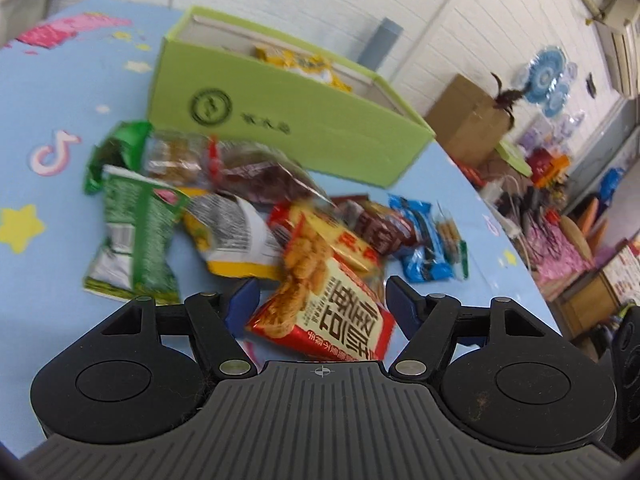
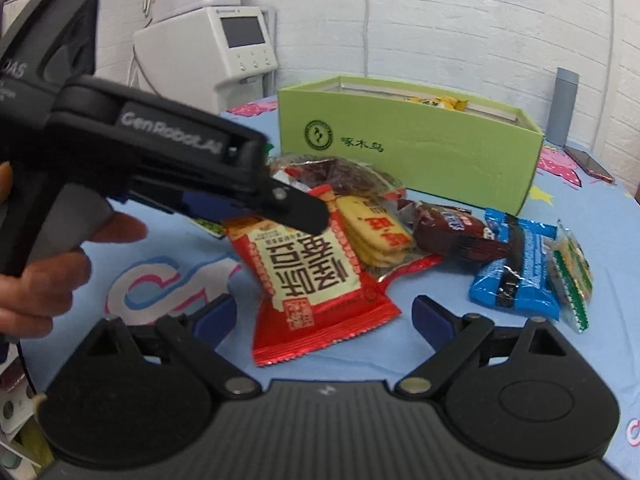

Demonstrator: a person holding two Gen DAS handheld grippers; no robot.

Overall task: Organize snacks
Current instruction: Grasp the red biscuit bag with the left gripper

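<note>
A pile of snack packets lies on the blue cloth in front of a green box [image 1: 280, 116], also in the right wrist view [image 2: 408, 148]. A yellow packet [image 1: 300, 62] lies inside the box. My left gripper [image 1: 320, 300] is open around a red and cream snack packet [image 1: 332, 300]; its jaws stand on either side, apart from the packet. In the right wrist view the left gripper [image 2: 276, 204] sits over the same red packet [image 2: 316, 276]. My right gripper [image 2: 324, 316] is open and empty, low in front of that packet.
Green packets [image 1: 132, 232], a yellow one [image 1: 228, 236], a clear bag of dark snacks [image 1: 256, 172], a brown bar [image 2: 456, 232] and blue packets [image 2: 516, 268] lie in the pile. A grey bottle [image 2: 564, 104] and a phone [image 2: 588, 164] lie by the box. The table edge runs at right.
</note>
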